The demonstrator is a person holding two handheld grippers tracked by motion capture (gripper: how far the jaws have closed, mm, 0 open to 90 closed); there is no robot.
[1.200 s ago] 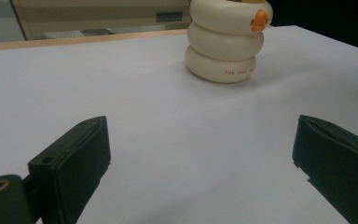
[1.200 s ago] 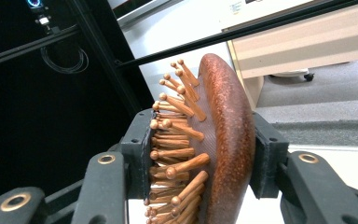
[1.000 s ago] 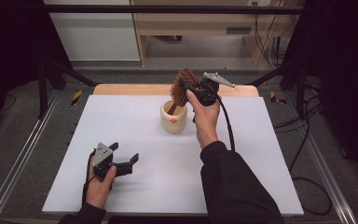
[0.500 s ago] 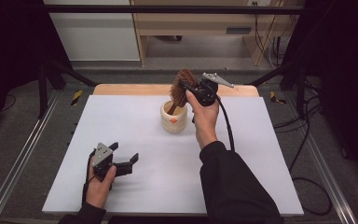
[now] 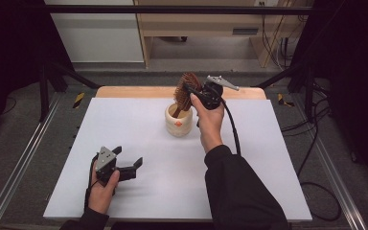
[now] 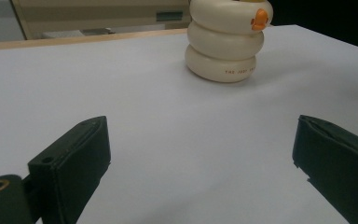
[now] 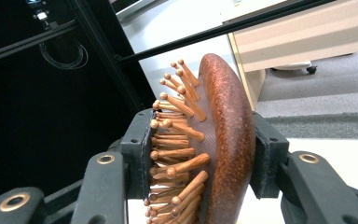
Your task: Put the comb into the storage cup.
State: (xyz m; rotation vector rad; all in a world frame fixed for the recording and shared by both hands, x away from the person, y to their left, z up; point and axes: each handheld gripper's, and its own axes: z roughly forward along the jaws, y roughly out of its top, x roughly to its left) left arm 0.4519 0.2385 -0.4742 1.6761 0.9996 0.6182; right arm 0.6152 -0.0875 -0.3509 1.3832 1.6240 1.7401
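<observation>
Your right gripper (image 5: 188, 91) has its fingers (image 7: 137, 149) clamped across the head of the wooden hairbrush (image 5: 187, 88), one pad on the pins, the other on the rounded back. The brush stands tilted above the cream ringed cup (image 5: 179, 120) at the far middle of the counter (image 5: 268, 158), its handle reaching down into the cup.

Your left gripper (image 5: 124, 167) rests on the near left of the counter, fingers (image 6: 77, 158) apart on nothing, well apart from the cup.

Risks: the pins give an uneven seat, so the head may twist or slip. The cup is unheld; a sideways pull on the handle could tip or drag it.
</observation>
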